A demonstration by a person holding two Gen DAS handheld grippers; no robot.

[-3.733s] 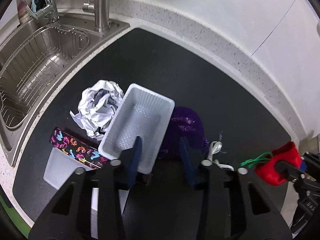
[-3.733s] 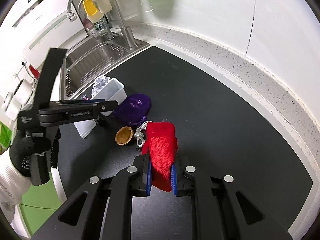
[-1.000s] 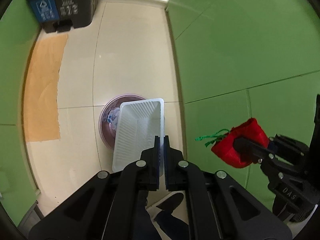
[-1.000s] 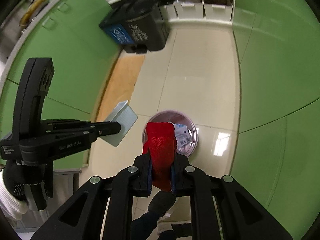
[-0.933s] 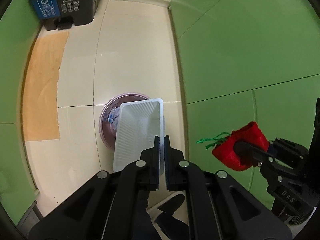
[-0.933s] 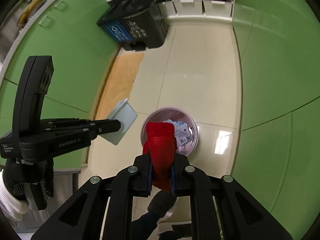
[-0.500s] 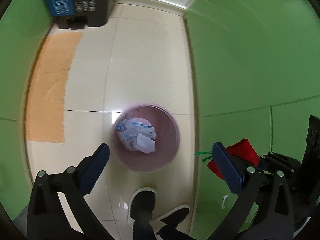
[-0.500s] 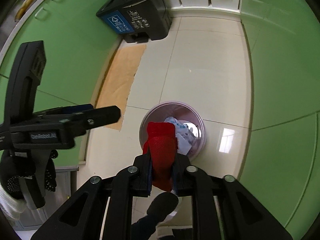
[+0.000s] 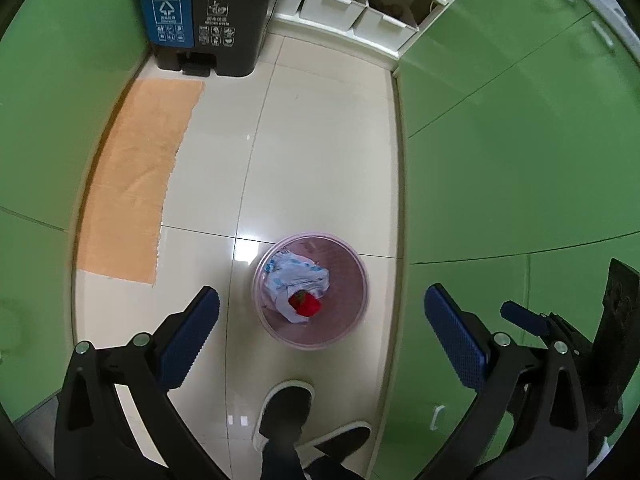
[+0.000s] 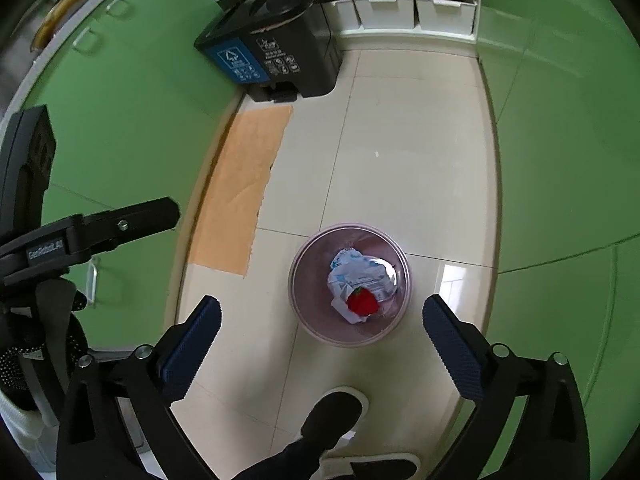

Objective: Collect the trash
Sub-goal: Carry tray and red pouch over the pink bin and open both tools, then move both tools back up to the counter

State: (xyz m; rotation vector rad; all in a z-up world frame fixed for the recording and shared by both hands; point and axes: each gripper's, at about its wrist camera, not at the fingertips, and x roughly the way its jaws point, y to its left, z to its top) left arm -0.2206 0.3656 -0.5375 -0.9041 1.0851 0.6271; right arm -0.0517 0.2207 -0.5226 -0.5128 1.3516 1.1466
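Observation:
A pink round waste bin stands on the tiled floor below both grippers. Inside it a red mesh pouch lies on crumpled white wrapping. My left gripper is held above the bin, open wide, with nothing between its blue pads. My right gripper also hangs over the bin; its jaws are opening and nothing is between them. In the right wrist view the left gripper shows at the left edge, held by a gloved hand.
A black and blue two-part bin stands at the far end of the floor beside white storage boxes. An orange mat lies left. Green cabinet doors flank the floor. A person's shoe is near the bin.
The white tray has left the left jaws, which sprang open. The right jaws have let go of the red pouch, which now lies in the bin.

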